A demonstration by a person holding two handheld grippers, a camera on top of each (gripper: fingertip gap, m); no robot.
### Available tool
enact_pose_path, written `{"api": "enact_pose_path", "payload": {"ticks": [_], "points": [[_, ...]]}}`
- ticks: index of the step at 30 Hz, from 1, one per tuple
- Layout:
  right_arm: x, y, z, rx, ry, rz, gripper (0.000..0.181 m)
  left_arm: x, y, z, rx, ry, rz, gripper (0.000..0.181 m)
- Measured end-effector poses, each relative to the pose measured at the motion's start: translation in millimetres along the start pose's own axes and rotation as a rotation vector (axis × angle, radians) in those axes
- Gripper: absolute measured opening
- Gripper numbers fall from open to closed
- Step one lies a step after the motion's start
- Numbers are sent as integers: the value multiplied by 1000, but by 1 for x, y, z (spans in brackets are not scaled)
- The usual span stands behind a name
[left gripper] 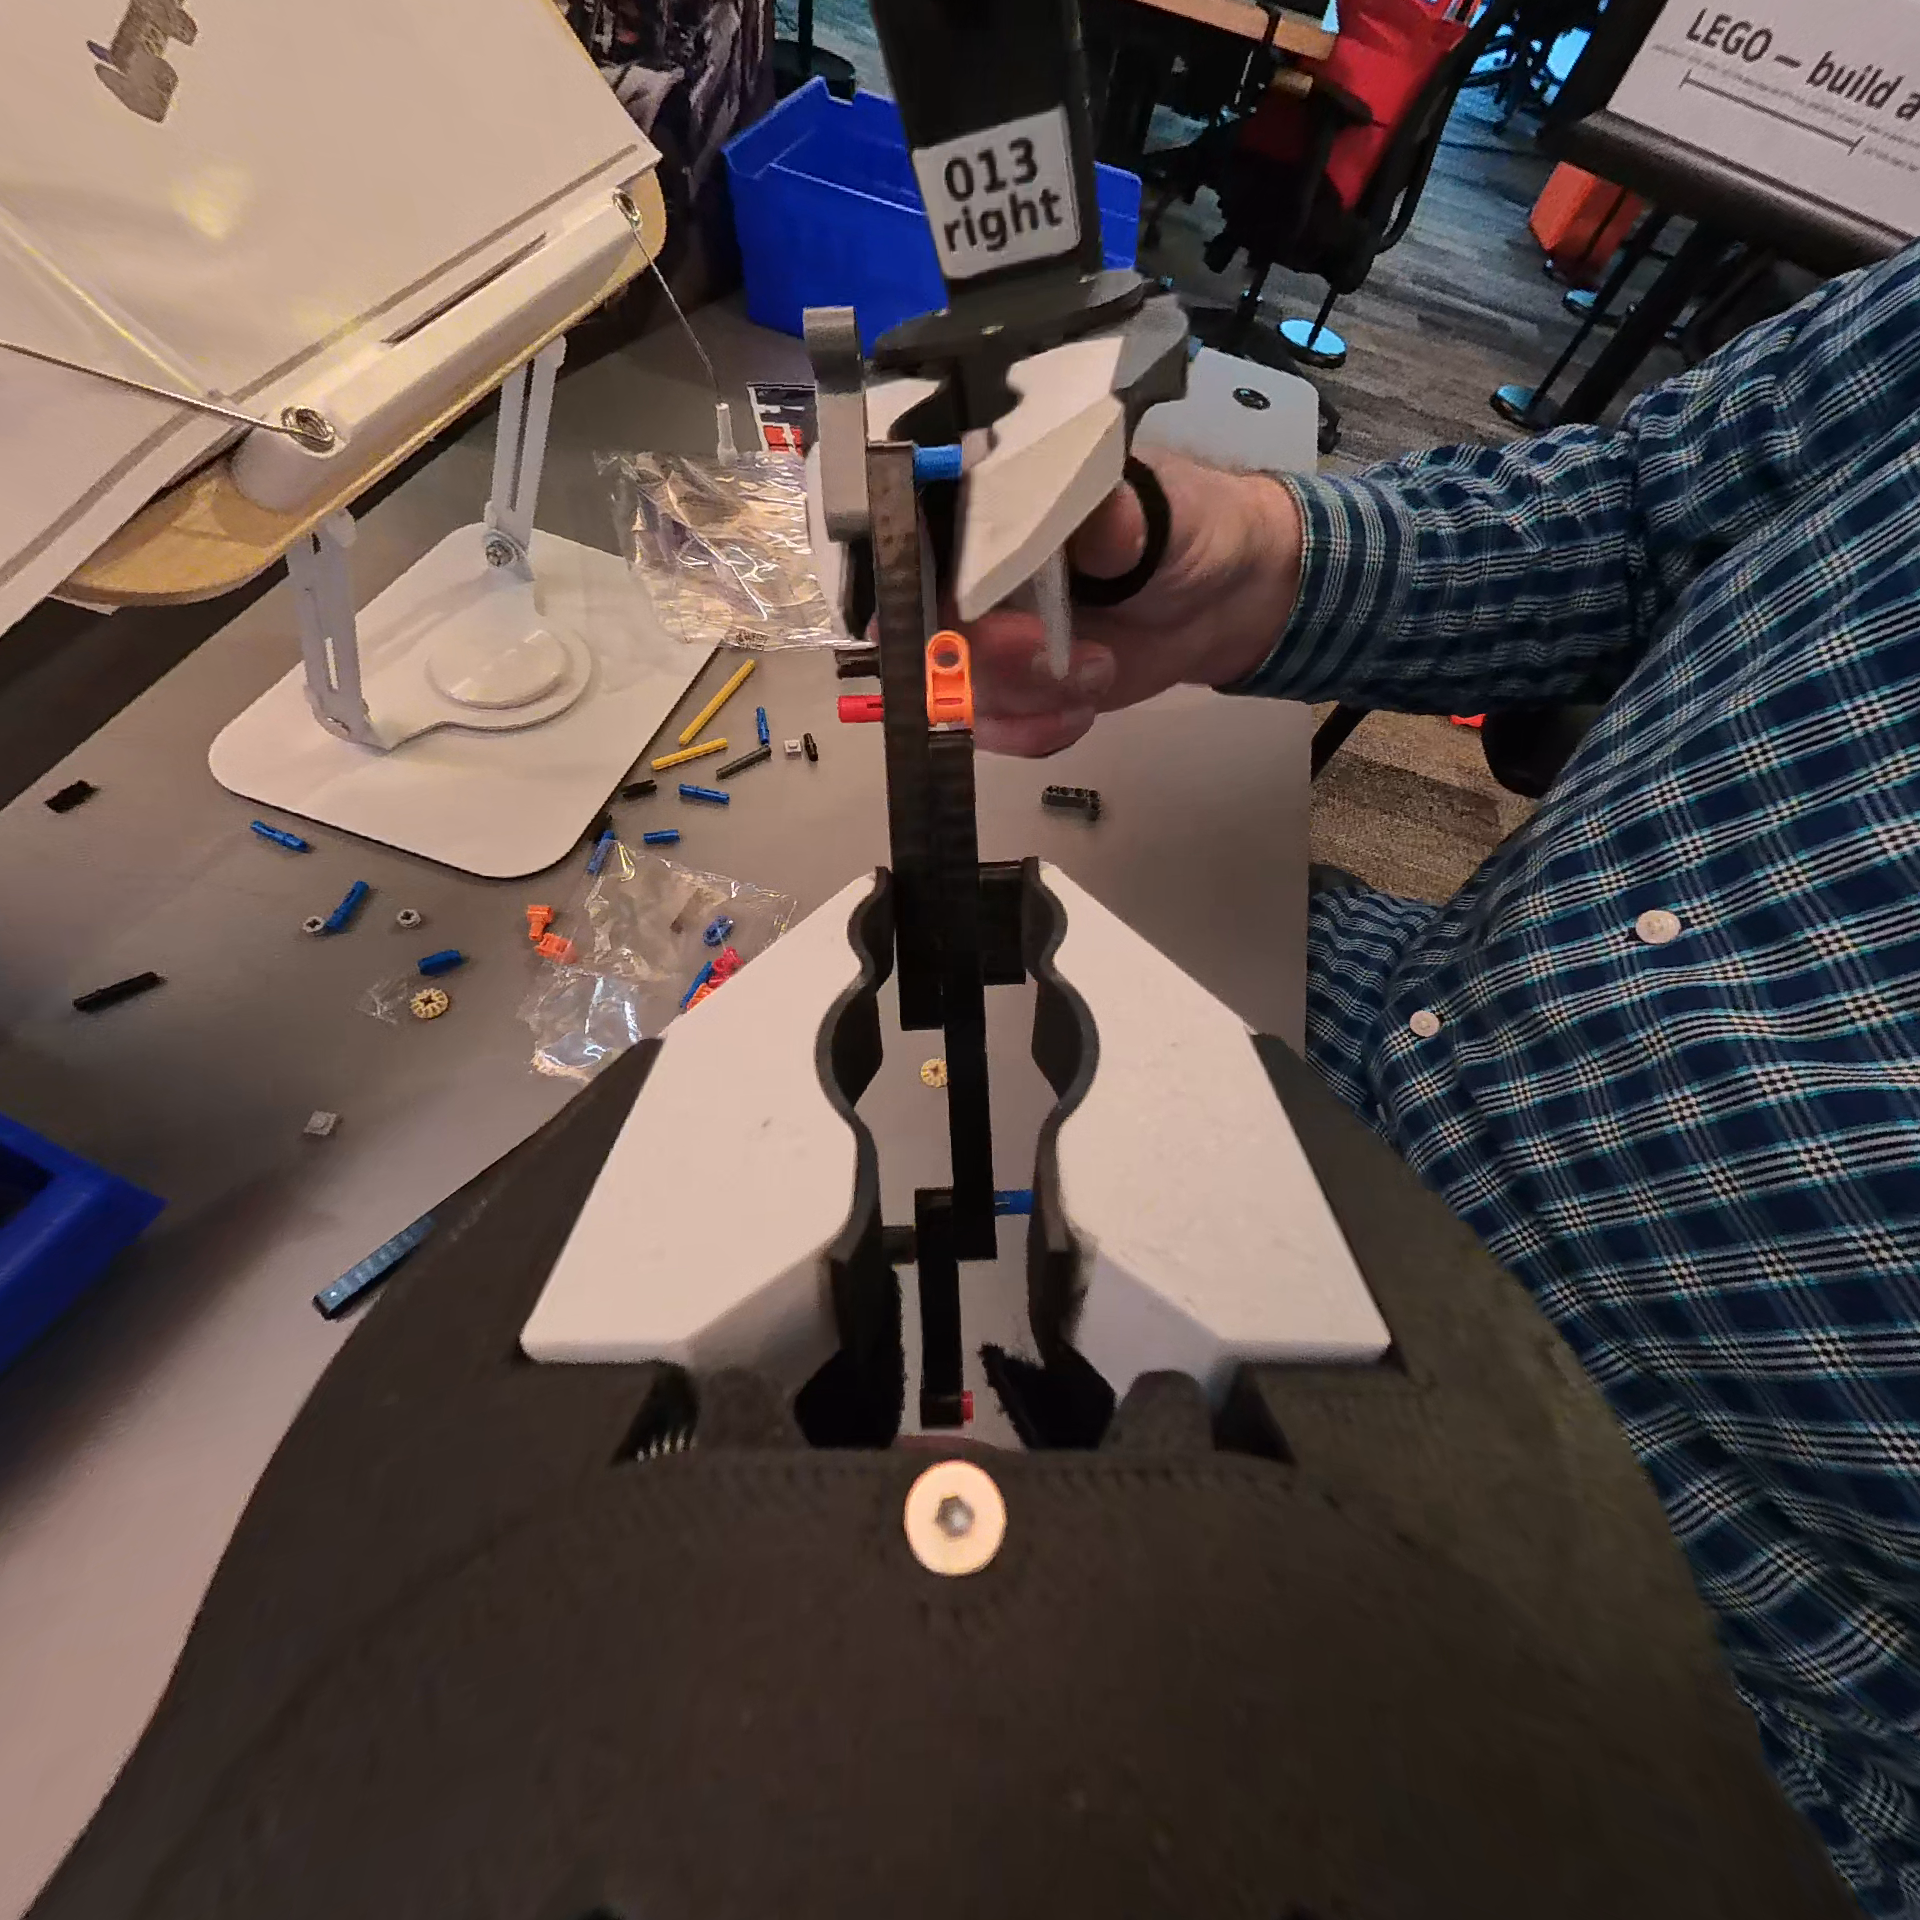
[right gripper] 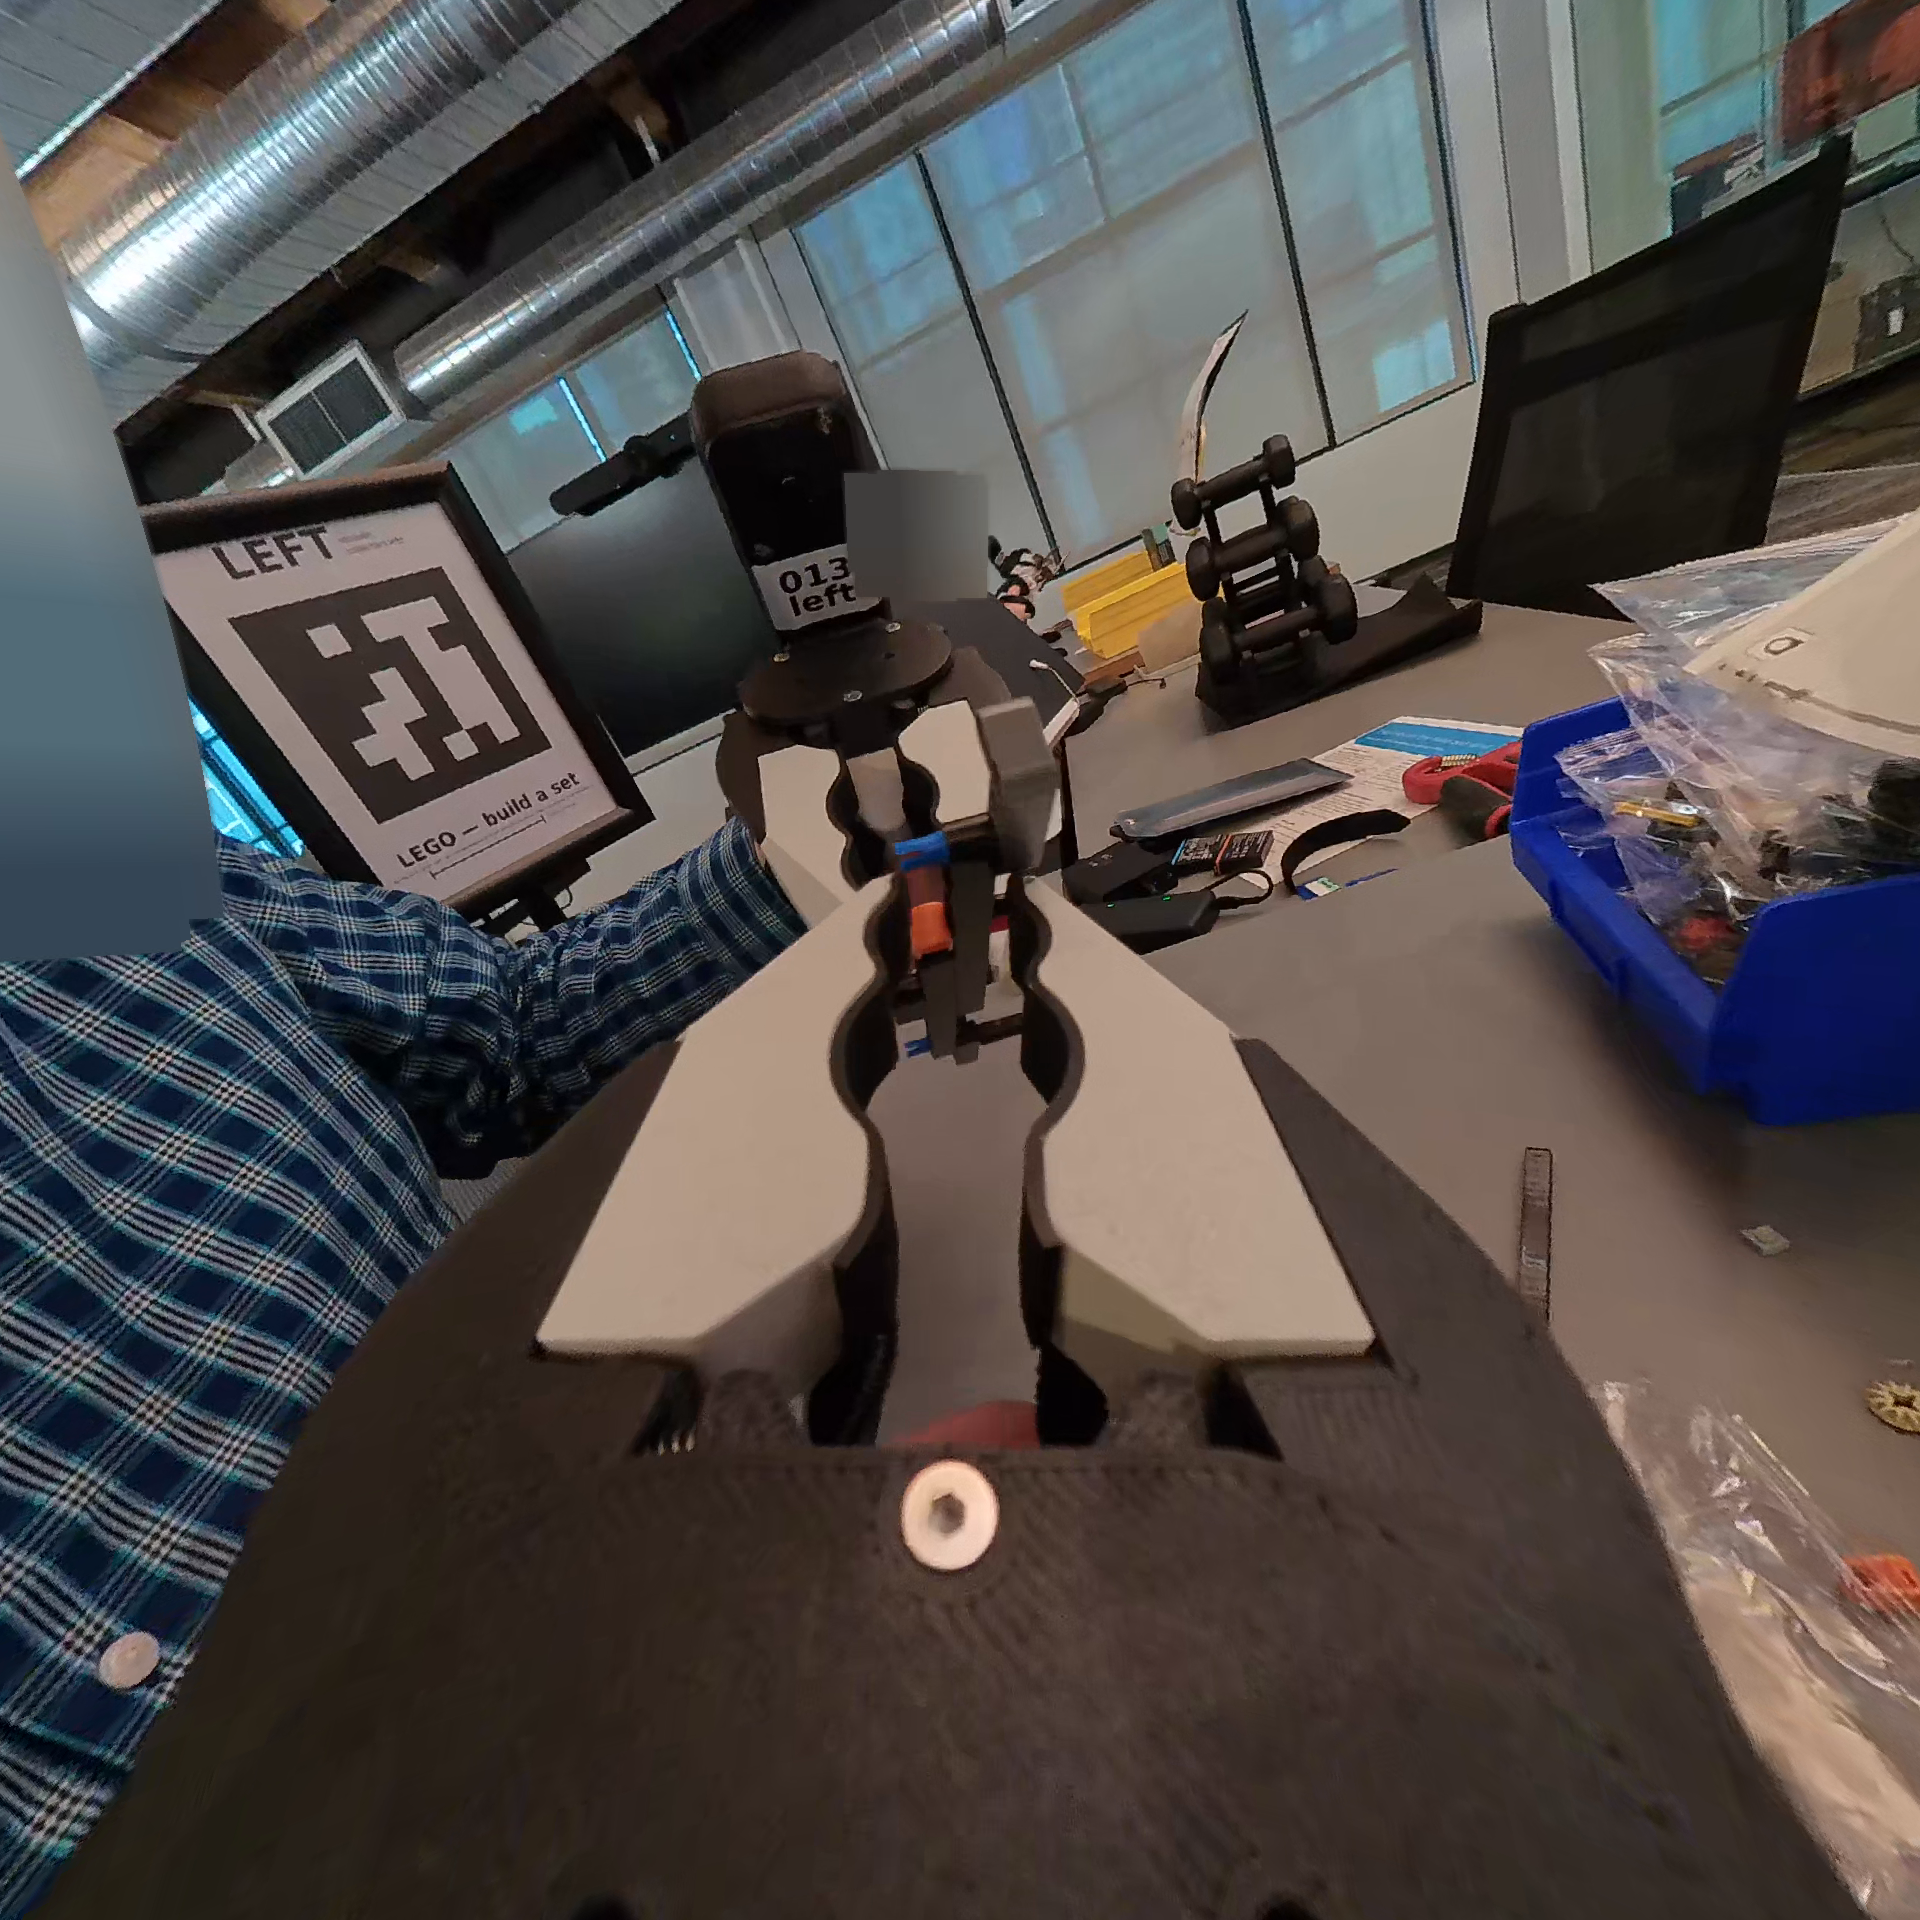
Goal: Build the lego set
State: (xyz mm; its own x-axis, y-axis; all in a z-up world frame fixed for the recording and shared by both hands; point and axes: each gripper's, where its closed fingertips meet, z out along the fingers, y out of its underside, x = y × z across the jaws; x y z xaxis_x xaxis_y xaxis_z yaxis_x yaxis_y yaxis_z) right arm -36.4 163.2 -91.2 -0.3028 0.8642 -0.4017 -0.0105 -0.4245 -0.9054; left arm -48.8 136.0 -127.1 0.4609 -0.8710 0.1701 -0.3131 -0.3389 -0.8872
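Black lego beam assembly (left gripper: 940,935) above the tabletop (left gripper: 208,1091), left hand-held gripper (left gripper: 956,914) clamped on its near end, right hand-held gripper (left gripper: 894,520) clamped on its far end

Two tongs (left gripper: 956,914), two blue bins (left gripper: 831,208), one bookstand (left gripper: 457,717)

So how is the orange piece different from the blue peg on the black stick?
The orange piece is bigger, with a round hole; the blue peg is a small plain stub. The orange piece sits midway along the black stick; the blue peg sits near its far end. Both poke out the same side.
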Motion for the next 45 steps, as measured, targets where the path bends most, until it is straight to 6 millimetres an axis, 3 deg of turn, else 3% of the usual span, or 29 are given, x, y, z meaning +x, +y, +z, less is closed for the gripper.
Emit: {"api": "enact_pose_path", "payload": {"ticks": [4,11,16,21,23,25,27,31,34,37,45], "points": [[0,-1,1,20,-17,17,7,1,0,2,-4,4,-4,22],[4,-9,2,30,17,13,6,-4,-5,3,42,-16,-25,22],[16,-12,3,5,124,11,5,-27,-6,0,52,-253,15,50],[30,-18,4,17,236,27,5,-34,0,3,-20,-541,150,55],[32,-20,6,14,263,31,5,-40,4,3,-49,-651,188,49],[32,-20,9,9,278,36,5,-45,8,6,-62,-706,203,23],[30,-20,13,4,286,47,5,-51,16,8,-103,-729,200,12],[28,-27,19,7,290,25,6,-51,11,4,-30,-651,98,8],[25,-35,24,5,274,16,27,-49,1,-6,123,-488,-99,5],[29,-35,23,-7,270,20,23,-49,-7,-18,287,-307,-283,5],[31,7,21,-162,196,76,34,-47,-12,-25,455,-51,-527,5]]}}
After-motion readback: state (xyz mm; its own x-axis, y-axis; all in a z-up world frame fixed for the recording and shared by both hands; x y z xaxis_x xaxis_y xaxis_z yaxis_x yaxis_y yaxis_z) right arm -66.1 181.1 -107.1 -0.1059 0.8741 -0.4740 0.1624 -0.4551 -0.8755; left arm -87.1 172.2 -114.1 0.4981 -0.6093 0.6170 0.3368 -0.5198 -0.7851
